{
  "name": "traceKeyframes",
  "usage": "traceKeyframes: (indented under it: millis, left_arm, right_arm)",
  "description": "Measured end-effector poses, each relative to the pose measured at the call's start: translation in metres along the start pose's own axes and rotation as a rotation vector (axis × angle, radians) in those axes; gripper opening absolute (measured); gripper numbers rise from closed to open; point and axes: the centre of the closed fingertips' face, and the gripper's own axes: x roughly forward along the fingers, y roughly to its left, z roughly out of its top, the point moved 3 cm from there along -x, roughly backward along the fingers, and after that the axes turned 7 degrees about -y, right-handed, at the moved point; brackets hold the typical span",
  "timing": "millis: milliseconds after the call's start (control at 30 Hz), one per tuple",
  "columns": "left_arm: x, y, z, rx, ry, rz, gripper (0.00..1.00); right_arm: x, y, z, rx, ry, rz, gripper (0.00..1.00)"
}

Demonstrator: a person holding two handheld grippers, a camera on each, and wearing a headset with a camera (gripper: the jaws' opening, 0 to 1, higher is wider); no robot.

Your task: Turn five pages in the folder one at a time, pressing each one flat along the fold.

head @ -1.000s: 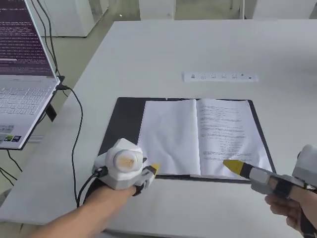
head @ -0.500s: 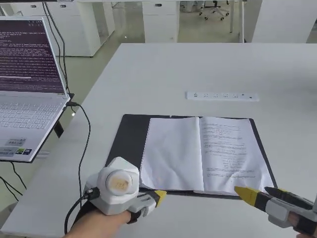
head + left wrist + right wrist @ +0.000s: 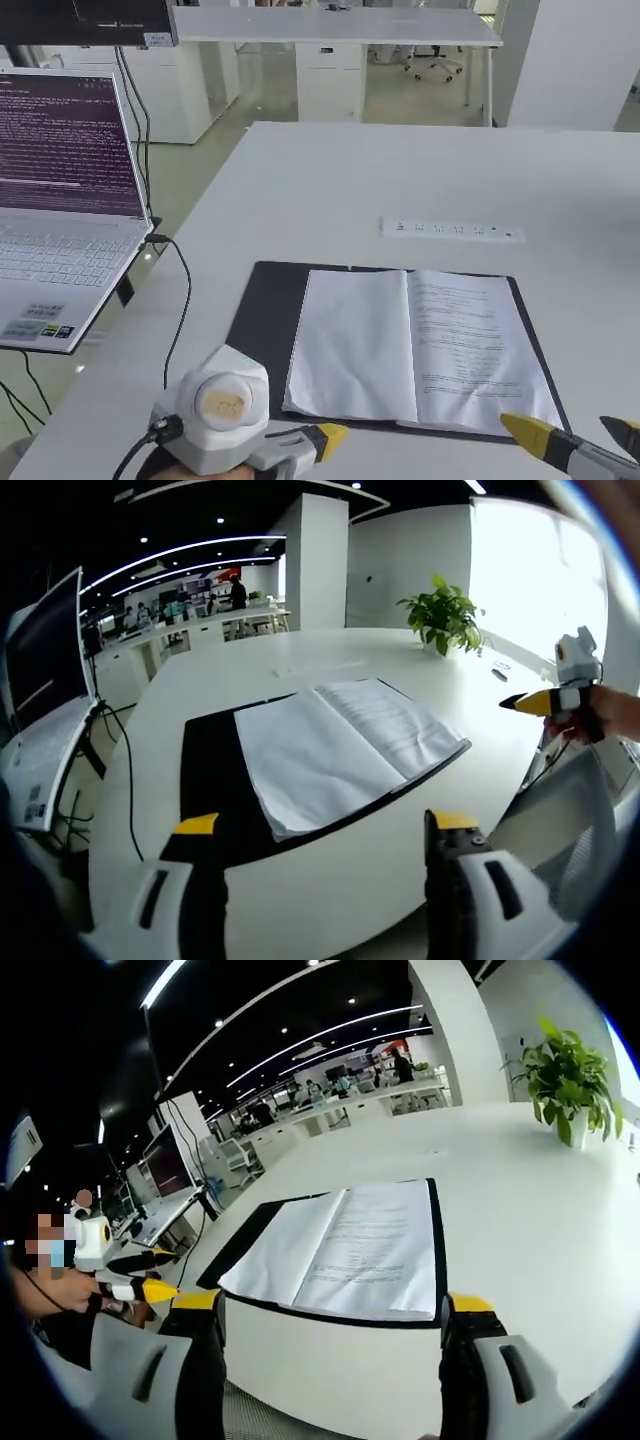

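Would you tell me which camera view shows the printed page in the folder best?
The head view looks down on the printed page, right of the fold, undistorted. The right gripper view shows it whole but curved by the fisheye; the left gripper view shows it slanted, beyond the blank page.

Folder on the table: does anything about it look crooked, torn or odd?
Nothing stands out. The folder lies open and flat on the white table, its pages smooth and untorn. The left claw and right claw are open, holding nothing.
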Motion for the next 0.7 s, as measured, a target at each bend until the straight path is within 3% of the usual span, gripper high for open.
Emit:
traceKeyframes:
  millis: [367, 500, 700]
  left_arm:
    - [-0.011, 0.009, 0.024, -0.001, -0.074, 0.026, 0.88]
    - [-0.01, 0.011, 0.028, 0.001, -0.078, 0.032, 0.88]
    - [-0.005, 0.01, 0.027, 0.004, -0.071, 0.027, 0.88]
  right_arm:
    - [-0.013, -0.01, 0.014, 0.019, -0.053, -0.045, 0.98]
    - [-0.013, -0.012, 0.018, 0.002, -0.075, -0.053, 0.98]
    - [-0.007, -0.011, 0.014, 0.0, -0.058, -0.038, 0.99]
